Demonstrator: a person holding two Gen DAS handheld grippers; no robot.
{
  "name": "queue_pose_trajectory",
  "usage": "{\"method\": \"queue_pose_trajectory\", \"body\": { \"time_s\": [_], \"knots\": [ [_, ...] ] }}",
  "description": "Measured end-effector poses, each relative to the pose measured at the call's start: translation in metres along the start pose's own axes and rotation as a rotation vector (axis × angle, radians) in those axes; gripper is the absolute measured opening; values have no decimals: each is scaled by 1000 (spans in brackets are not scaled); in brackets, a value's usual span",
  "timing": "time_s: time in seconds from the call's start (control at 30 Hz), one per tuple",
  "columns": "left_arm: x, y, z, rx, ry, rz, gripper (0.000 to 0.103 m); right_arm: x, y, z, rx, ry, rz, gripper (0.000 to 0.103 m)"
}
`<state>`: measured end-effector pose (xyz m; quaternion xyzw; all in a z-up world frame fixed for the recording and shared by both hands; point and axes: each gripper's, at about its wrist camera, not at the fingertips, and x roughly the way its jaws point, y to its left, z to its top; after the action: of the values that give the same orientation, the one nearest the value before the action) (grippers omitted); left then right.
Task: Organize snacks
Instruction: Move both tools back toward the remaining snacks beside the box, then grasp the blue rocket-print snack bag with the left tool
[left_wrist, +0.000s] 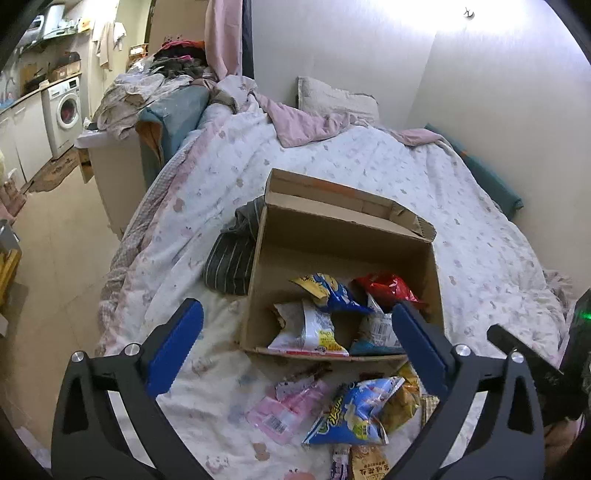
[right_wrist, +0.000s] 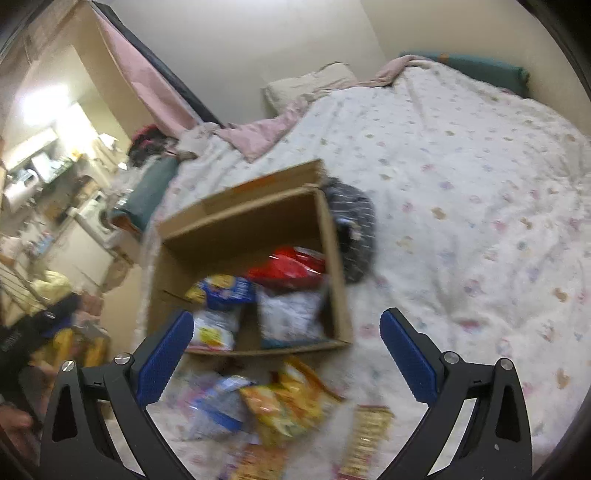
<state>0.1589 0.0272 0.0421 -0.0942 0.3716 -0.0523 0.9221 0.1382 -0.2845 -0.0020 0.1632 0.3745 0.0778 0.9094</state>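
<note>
- Snacks lie in two groups on the bed (left_wrist: 461, 206): several bags already in the cardboard box (left_wrist: 332, 236), more loose in a pile (left_wrist: 354, 410) just before its near wall.
- Left hand-held gripper (left_wrist: 295, 347) and right hand-held gripper (right_wrist: 286, 350) both stand wide open, empty.
- Best next: pick one loose bag by its crimped edge, lift clear of the box wall, release inside.

Both grippers point downward, empty. The left gripper (left_wrist: 295, 343) has its fingers (left_wrist: 173, 347) spread wide; the right gripper (right_wrist: 286, 350) likewise.
</note>
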Motion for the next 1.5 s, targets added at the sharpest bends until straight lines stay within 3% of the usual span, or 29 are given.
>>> {"method": "queue_pose_trajectory", "body": {
  "time_s": [0.1, 0.2, 0.37, 0.6, 0.7, 0.83, 1.0, 1.17, 1.23, 1.27, 1.5],
  "knots": [
    [-4, -3, -8, 27, 1, 25, 101, -1, -5, -9, -42, 15, -55, 103],
    [-7, -6, -19, 64, 2, 54, 101, -3, -10, -16, -75, 37, -57, 103],
    [3, -13, -33, 117, 74, 27, 101, -9, -23, -25, -53, 100, -65, 103],
    [38, -29, -56, 102, 285, -66, 101, -23, -30, -26, -21, 106, -68, 103],
    [58, -50, -73, 144, 385, -88, 101, -24, -35, -28, -10, 116, -86, 103],
    [74, -80, -91, 244, 455, -87, 101, -25, -46, -28, 20, 128, -104, 103],
    [103, -97, -111, 331, 537, -21, 99, -31, -63, -30, 70, 134, -113, 103],
    [125, -92, -118, 331, 581, 15, 76, -35, -71, -31, 80, 132, -129, 103],
    [127, -89, -120, 318, 595, 9, 51, -34, -72, -32, 84, 140, -131, 103],
    [127, -87, -120, 299, 611, -16, 45, -33, -73, -32, 88, 145, -129, 103],
    [96, -78, -107, 283, 563, -30, 40, -20, -74, -38, 93, 204, -106, 103]
  ]
}}
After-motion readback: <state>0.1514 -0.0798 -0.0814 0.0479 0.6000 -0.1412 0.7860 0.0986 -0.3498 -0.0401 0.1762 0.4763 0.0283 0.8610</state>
